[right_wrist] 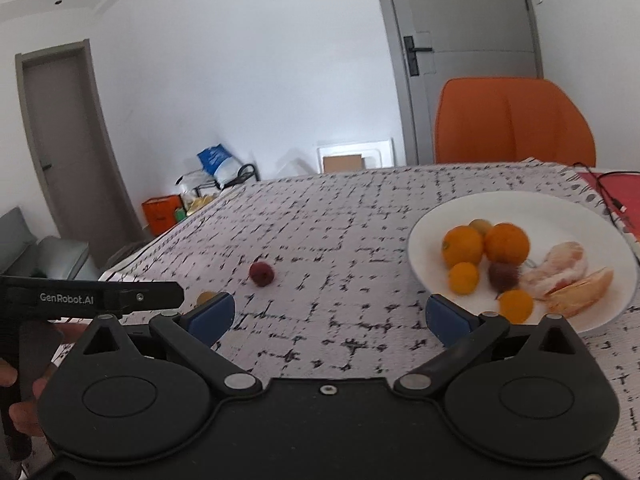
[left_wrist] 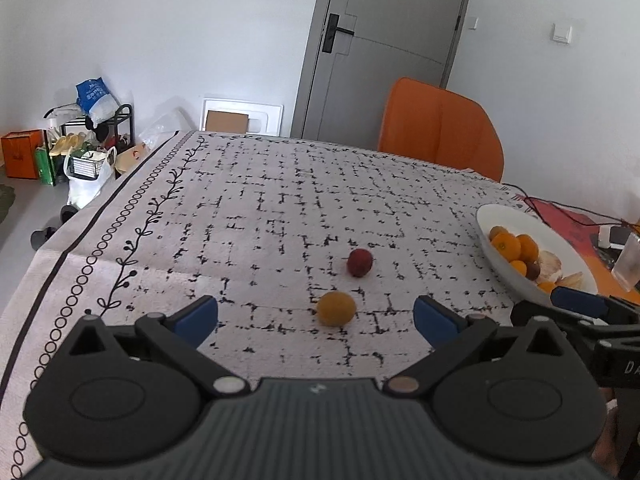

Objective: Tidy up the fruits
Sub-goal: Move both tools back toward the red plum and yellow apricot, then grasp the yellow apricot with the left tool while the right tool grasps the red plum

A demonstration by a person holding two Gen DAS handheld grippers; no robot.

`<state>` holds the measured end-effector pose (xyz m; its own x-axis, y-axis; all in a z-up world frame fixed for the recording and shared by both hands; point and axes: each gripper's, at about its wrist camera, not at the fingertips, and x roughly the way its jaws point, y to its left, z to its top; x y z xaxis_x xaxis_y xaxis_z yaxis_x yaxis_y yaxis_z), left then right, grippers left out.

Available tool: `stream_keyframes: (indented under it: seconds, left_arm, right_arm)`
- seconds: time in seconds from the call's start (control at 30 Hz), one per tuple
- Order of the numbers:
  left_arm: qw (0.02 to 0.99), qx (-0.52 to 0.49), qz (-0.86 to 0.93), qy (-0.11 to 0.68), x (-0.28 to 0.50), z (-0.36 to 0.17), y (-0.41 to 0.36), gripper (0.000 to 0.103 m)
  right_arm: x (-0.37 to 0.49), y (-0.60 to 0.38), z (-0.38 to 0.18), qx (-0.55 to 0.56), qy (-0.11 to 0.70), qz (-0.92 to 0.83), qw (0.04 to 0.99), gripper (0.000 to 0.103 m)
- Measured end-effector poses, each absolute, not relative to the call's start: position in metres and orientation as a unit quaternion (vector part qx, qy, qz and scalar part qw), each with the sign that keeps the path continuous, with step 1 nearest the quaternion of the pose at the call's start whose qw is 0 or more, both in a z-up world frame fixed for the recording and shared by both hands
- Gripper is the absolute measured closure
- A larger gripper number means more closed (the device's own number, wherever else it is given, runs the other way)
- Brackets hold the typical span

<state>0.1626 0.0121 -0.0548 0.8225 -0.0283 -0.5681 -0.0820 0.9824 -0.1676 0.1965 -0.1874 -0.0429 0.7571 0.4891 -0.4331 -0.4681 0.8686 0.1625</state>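
Note:
A small yellow-orange fruit (left_wrist: 336, 308) lies on the patterned tablecloth (left_wrist: 260, 208), just ahead of my open left gripper (left_wrist: 316, 316) and between the lines of its fingers. A dark red fruit (left_wrist: 359, 263) sits a little farther on. In the right wrist view the red fruit (right_wrist: 261, 273) is left of centre and the yellow fruit (right_wrist: 205, 298) peeks out behind a finger. My right gripper (right_wrist: 330, 316) is open and empty, near a white plate (right_wrist: 440, 216) with oranges (right_wrist: 506, 243), small fruits and peeled citrus segments (right_wrist: 568, 276).
An orange chair (left_wrist: 440, 128) stands at the table's far side before a grey door (left_wrist: 384, 40). Cables and a red mat (left_wrist: 560, 216) lie beyond the plate (left_wrist: 492, 248). Bags and boxes (left_wrist: 80, 148) clutter the floor to the left. A hand (right_wrist: 20, 408) holds the left gripper's handle.

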Motion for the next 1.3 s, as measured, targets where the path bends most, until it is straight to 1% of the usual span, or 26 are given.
stream_keyframes:
  seconds: [0.17, 0.2, 0.27, 0.33, 0.4, 0.43, 0.5, 0.57, 0.63, 0.7, 0.77, 0.83, 0.9, 1.0, 1.13, 1.3]
  left_arm:
    - [0.951, -0.083, 0.011, 0.299, 0.164, -0.06, 0.013, 0.001]
    - [0.95, -0.081, 0.008, 0.301, 0.165, -0.061, 0.013, 0.002]
    - [0.95, -0.082, 0.005, 0.303, 0.167, -0.063, 0.012, 0.003]
    - [0.949, -0.087, 0.0, 0.303, 0.17, -0.065, 0.012, 0.007]
    - [0.948, -0.089, -0.005, 0.306, 0.173, -0.067, 0.011, 0.015]
    - [0.947, -0.088, -0.007, 0.309, 0.175, -0.068, 0.01, 0.017]
    - [0.946, -0.088, -0.01, 0.313, 0.179, -0.071, 0.008, 0.027]
    - [0.944, -0.089, -0.014, 0.316, 0.183, -0.073, 0.007, 0.032]
    - [0.944, -0.089, -0.018, 0.317, 0.186, -0.074, 0.006, 0.036]
    - [0.944, -0.09, -0.021, 0.317, 0.189, -0.075, 0.005, 0.043]
    - [0.942, -0.094, -0.025, 0.321, 0.192, -0.078, 0.006, 0.049]
    - [0.941, -0.095, -0.028, 0.325, 0.195, -0.08, 0.006, 0.058]
    - [0.942, -0.09, -0.023, 0.323, 0.196, -0.082, 0.006, 0.076]
    - [0.939, -0.106, -0.023, 0.325, 0.197, -0.081, 0.012, 0.078]
    - [0.943, -0.105, -0.008, 0.315, 0.194, -0.076, 0.02, 0.078]
    - [0.944, -0.106, 0.008, 0.313, 0.191, -0.074, 0.03, 0.078]
  right_arm:
    - [0.199, -0.179, -0.048, 0.021, 0.265, 0.275, 0.924, 0.0]
    - [0.2, -0.178, -0.049, 0.017, 0.267, 0.277, 0.923, 0.0]
    - [0.2, -0.174, -0.05, 0.011, 0.27, 0.277, 0.922, 0.0]
    - [0.201, -0.173, -0.051, 0.01, 0.274, 0.276, 0.921, 0.0]
    - [0.203, -0.173, -0.052, 0.013, 0.276, 0.275, 0.921, 0.0]
    - [0.204, -0.173, -0.052, 0.015, 0.278, 0.276, 0.92, 0.0]
    - [0.206, -0.174, -0.052, 0.018, 0.28, 0.277, 0.919, 0.002]
    - [0.208, -0.174, -0.053, 0.018, 0.283, 0.276, 0.918, 0.004]
    - [0.211, -0.174, -0.055, 0.021, 0.289, 0.275, 0.917, 0.011]
    - [0.214, -0.174, -0.056, 0.023, 0.296, 0.272, 0.915, 0.018]
    - [0.216, -0.173, -0.057, 0.024, 0.299, 0.271, 0.915, 0.018]
    - [0.217, -0.172, -0.057, 0.022, 0.299, 0.268, 0.915, 0.018]
    - [0.219, -0.169, -0.058, 0.021, 0.301, 0.268, 0.915, 0.019]
    - [0.222, -0.166, -0.057, 0.023, 0.3, 0.268, 0.915, 0.019]
    - [0.227, -0.161, -0.056, 0.021, 0.298, 0.271, 0.915, 0.022]
    - [0.231, -0.152, -0.054, 0.021, 0.297, 0.279, 0.913, 0.022]
